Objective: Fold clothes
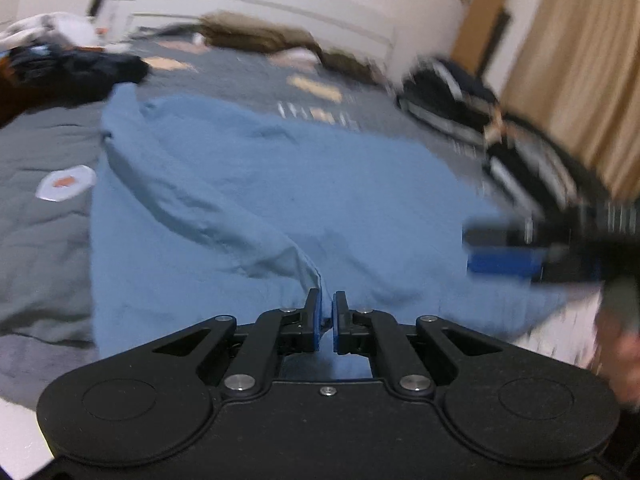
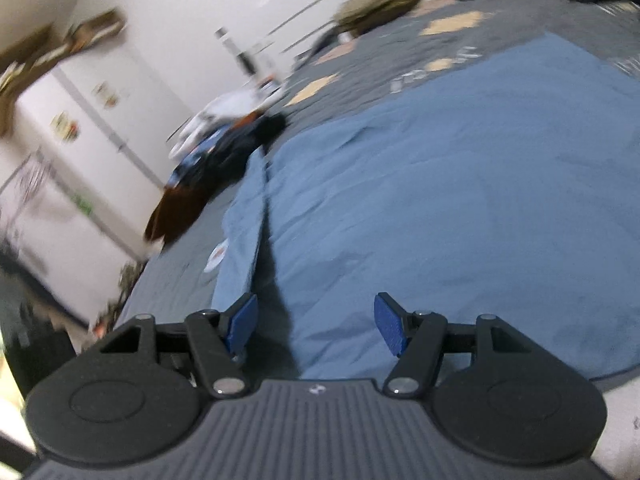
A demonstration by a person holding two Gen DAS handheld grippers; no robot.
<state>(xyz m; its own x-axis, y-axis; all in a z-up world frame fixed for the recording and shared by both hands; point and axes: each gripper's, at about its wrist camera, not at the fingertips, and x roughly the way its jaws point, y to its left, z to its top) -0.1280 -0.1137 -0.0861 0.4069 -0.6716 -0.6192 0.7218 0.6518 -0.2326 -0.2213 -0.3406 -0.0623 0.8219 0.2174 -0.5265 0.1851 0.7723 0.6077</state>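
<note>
Left tool [image 1: 327, 316] is pinching a hem fold of the blue garment [image 1: 280, 200], likely to carry it over. Right tool [image 2: 316, 324] is hanging released above the same garment, spread across the grey bed [image 1: 44, 208].

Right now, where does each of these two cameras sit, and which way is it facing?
Left wrist: on the left gripper, looking along nearly shut fingers at the blue garment; the right gripper shows.
Right wrist: on the right gripper, fingers open, above the blue garment.
Shared: garment, grey bedspread, dark clothes pile.
</note>
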